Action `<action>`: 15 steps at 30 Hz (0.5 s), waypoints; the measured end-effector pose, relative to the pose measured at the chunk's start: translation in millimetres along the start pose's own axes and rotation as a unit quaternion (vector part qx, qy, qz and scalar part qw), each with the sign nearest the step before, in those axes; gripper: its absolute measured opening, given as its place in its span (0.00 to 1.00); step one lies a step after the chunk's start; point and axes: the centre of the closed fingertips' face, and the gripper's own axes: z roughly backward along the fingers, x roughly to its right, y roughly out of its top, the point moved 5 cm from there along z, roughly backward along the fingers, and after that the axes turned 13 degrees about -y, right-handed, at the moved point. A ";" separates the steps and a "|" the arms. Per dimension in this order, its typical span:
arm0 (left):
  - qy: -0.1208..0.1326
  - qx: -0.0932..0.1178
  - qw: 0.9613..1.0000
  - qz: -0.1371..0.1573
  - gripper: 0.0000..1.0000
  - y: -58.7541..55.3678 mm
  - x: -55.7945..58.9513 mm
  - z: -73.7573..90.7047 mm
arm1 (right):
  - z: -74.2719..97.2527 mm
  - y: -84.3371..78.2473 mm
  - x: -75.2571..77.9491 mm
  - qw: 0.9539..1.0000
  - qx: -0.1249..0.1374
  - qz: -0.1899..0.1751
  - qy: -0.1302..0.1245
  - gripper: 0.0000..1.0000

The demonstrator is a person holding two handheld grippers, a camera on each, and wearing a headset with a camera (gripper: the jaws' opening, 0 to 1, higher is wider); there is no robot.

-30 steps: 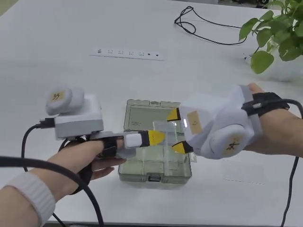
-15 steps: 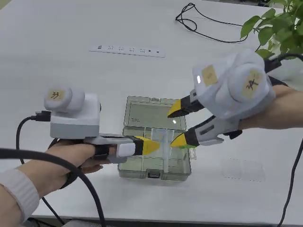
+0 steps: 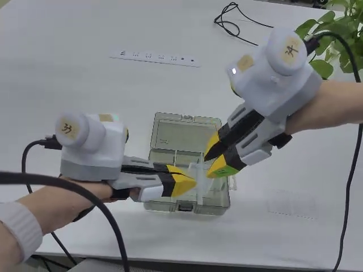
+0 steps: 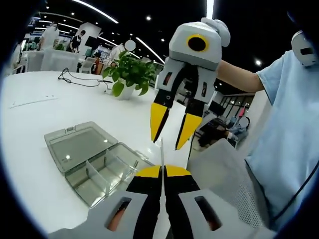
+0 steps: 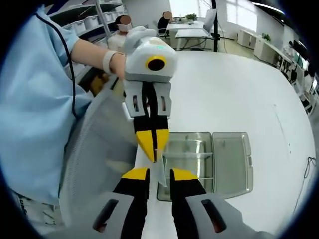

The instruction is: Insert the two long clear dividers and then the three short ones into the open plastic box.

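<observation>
White bench (image 3: 85, 102) runs under everything. Nearest the person, the left gripper (image 3: 188, 181) has its jaws pinched shut on a short clear divider (image 4: 162, 149), which stands edge-on out of the tips, just above the near right part of the box (image 3: 187, 205).

The right gripper (image 3: 214, 160) has changed most. A second ago it lay sideways at box height. Half a second ago it was raised with its jaws spread wide. Now it points down at the left tips with its jaws narrower but still apart. In the right gripper view they stand either side of the divider, and I cannot tell whether they touch it. I judge this to be a hand-over or a two-handed steadying before the piece is pushed into its slots.

The box sits open, its lid (image 3: 181, 133) flat behind it, with some dividers already upright inside; I cannot count them. Faint clear pieces (image 3: 289, 201) lie to its right. Farther back are a power strip (image 3: 156, 58), a cable (image 3: 238, 22) and a plant (image 3: 334, 34).
</observation>
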 end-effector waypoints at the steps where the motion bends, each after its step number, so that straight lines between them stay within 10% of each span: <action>1: -0.002 0.000 1.000 -0.002 0.00 0.2 0.2 0.0 | -1.0 -0.4 -0.3 1.000 -0.002 0.001 0.004 0.17; 15: -0.024 0.010 0.999 -0.019 0.00 1.6 6.2 -0.7 | -9.5 1.4 -7.6 0.998 -0.030 -0.002 0.060 0.10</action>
